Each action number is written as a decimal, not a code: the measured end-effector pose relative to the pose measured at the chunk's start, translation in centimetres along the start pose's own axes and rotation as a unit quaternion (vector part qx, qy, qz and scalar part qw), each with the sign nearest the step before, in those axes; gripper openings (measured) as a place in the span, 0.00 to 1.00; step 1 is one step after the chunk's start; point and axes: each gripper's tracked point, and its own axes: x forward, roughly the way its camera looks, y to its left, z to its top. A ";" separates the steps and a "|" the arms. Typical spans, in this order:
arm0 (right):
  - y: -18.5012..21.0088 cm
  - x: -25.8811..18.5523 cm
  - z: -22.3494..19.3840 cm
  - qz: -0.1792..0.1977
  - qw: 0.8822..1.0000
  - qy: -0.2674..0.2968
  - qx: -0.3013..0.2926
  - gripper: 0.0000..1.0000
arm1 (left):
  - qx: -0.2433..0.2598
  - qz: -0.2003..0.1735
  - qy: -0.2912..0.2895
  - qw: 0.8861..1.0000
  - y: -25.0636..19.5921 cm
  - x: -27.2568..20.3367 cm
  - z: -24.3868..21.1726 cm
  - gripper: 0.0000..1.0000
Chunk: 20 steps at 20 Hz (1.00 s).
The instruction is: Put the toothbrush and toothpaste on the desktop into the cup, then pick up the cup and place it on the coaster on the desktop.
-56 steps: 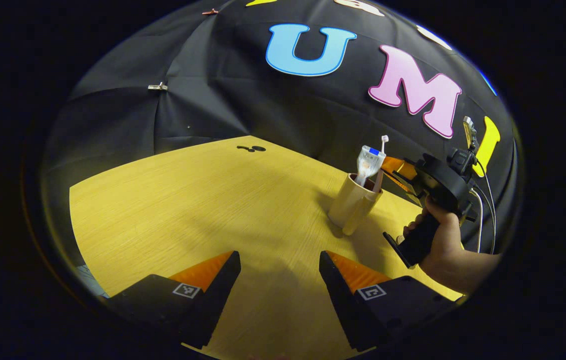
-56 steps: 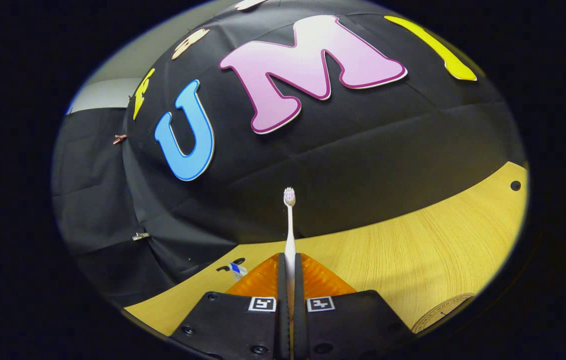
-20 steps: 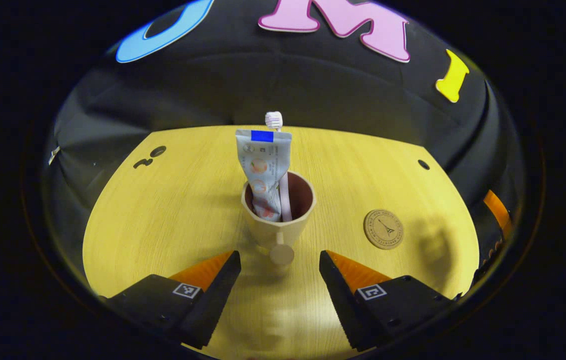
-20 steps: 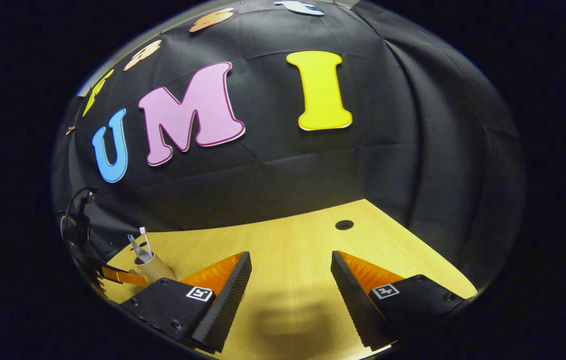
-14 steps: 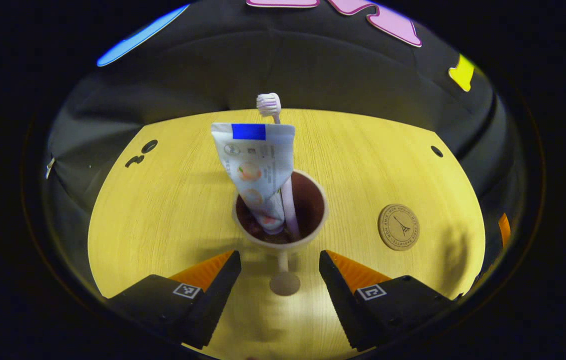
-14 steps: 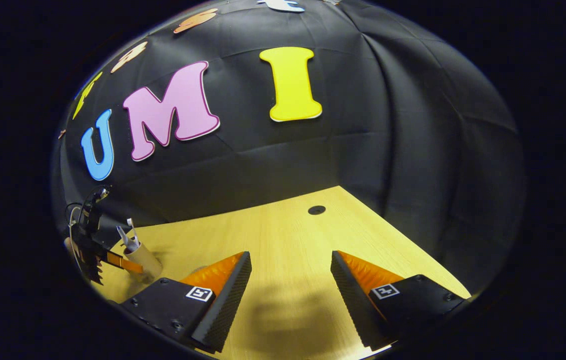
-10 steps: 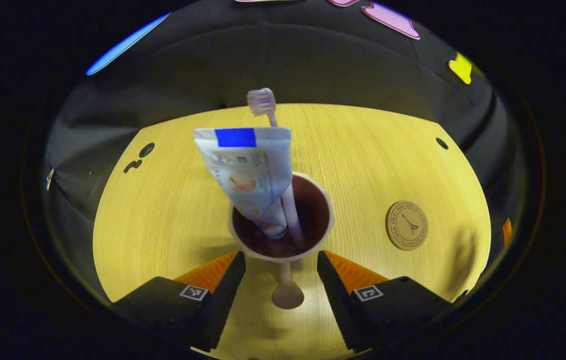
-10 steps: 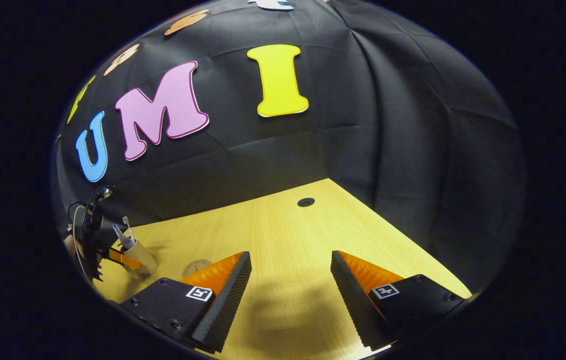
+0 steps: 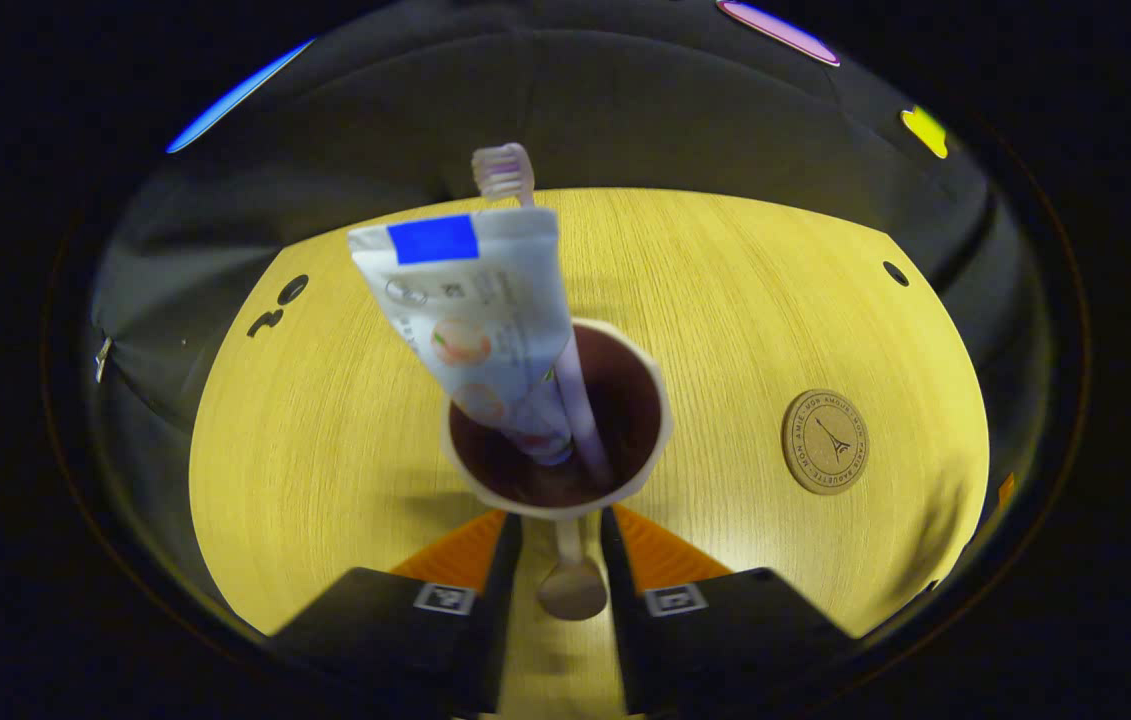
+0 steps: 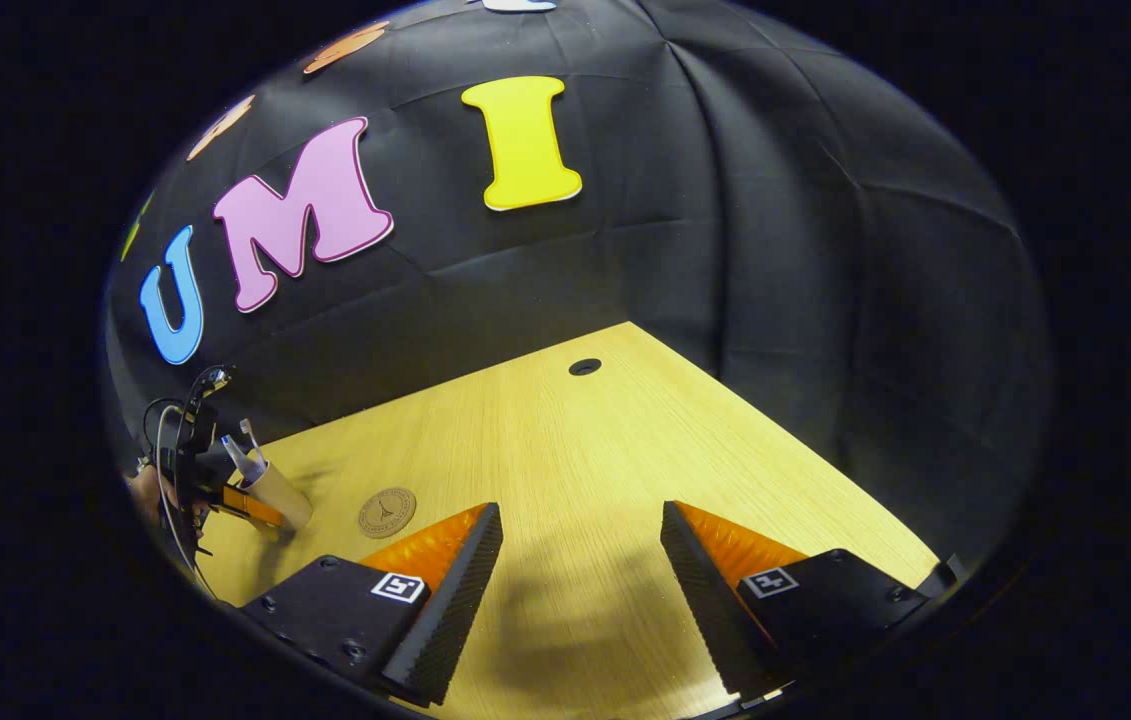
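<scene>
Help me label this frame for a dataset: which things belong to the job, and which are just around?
Job:
cup, its handle between the left gripper fingers
toothbrush and toothpaste, both standing in the cup
coaster, bare, beside the cup
desk

Around:
right gripper, open over the desk, holding nothing
holes in the desk

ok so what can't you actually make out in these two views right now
- Left gripper view: whether the left gripper presses the cup handle; the cup rim hides the fingertips.
- Left gripper view: the toothbrush and toothpaste lower ends, lost in the dark cup.
- Right gripper view: the coaster print, too small.
- Right gripper view: the hand, cut by the edge.
</scene>
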 end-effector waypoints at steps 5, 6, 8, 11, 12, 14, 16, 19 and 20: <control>0.2 0.1 0.1 0.003 1.000 0.009 -0.009 0.98 | -0.002 -0.006 -0.007 1.000 0.0 -0.1 0.1 0.30; 0.3 0.2 0.1 0.004 1.000 0.011 -0.010 0.98 | -0.004 -0.009 -0.009 1.000 0.0 -0.2 0.1 0.28; 0.5 0.2 0.1 0.007 1.000 0.014 -0.011 0.98 | -0.001 -0.015 -0.010 1.000 0.0 -0.3 0.2 0.31; 0.8 0.2 0.0 0.010 1.000 0.016 -0.016 0.98 | 0.011 -0.019 -0.023 0.999 -0.2 -0.9 0.9 0.30; 0.8 0.2 -0.2 0.012 1.000 0.018 -0.017 0.98 | 0.016 -0.022 -0.029 0.999 -0.7 -1.1 1.2 0.30; 0.8 0.1 -0.6 0.012 1.000 0.023 -0.018 0.98 | 0.031 -0.028 -0.038 0.998 -1.5 -1.7 1.7 0.25; 0.7 0.0 -0.9 0.012 0.999 0.027 -0.017 0.98 | 0.055 -0.035 -0.050 0.997 -2.7 -2.0 2.0 0.25; 0.4 -0.2 -1.8 0.012 0.999 0.035 -0.018 0.98 | 0.069 -0.066 -0.064 0.993 -5.9 -2.5 2.5 0.25; 0.3 -0.3 -2.3 0.012 0.999 0.041 -0.017 0.98 | 0.082 -0.073 -0.064 0.992 -6.9 -2.5 2.4 0.25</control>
